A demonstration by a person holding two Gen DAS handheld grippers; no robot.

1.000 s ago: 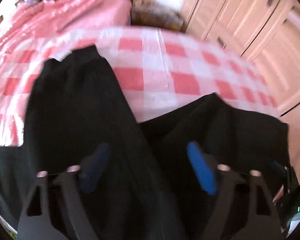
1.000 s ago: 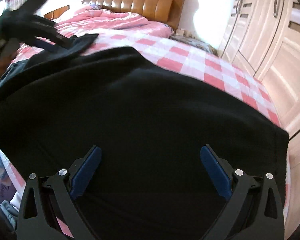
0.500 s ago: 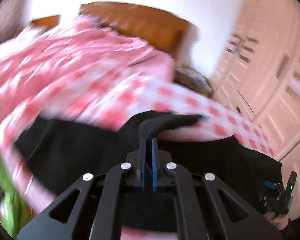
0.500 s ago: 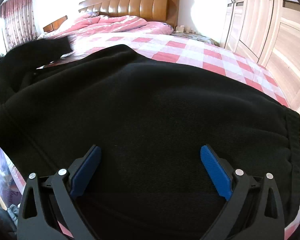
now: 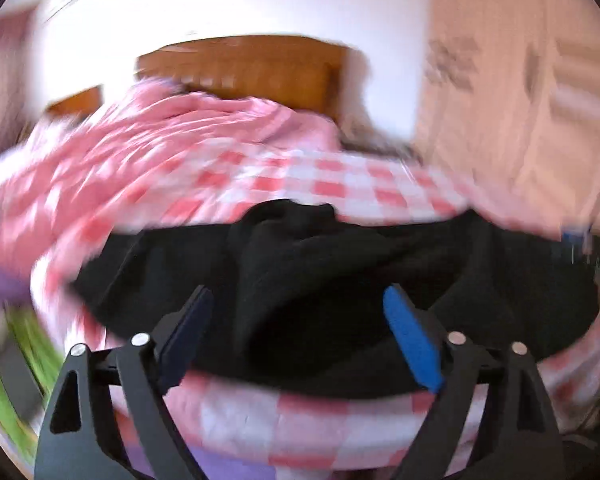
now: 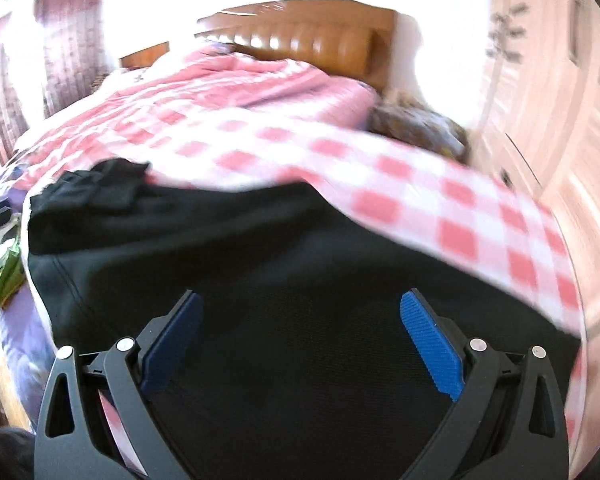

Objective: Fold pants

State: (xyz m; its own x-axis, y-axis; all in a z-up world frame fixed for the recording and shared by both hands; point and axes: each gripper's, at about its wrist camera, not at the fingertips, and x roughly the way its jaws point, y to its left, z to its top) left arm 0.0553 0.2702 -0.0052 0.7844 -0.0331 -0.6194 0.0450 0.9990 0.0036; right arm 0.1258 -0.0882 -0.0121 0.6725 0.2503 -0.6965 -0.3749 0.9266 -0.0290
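My left gripper (image 5: 296, 336) stood wide open, its blue pads spread apart with nothing between them, hovering at the near edge of the bed. My right gripper (image 6: 300, 340) was open just as wide, poised over dark cloth and holding none of it.

The black pants (image 5: 340, 280) lay flat on the pink-and-white checked bedspread (image 5: 320, 184), close to the near edge. From the left wrist view their long axis ran left to right across the bed, with a bunched fold of fabric humped up at the far side, near the middle. From the right wrist view the pants (image 6: 284, 264) stretched from beneath my fingers away to the left, where a crumpled end lay against the checks.

The brown headboard (image 6: 320, 40) stood at the far end. Both views were smeared by motion, so finer creases could not be made out.
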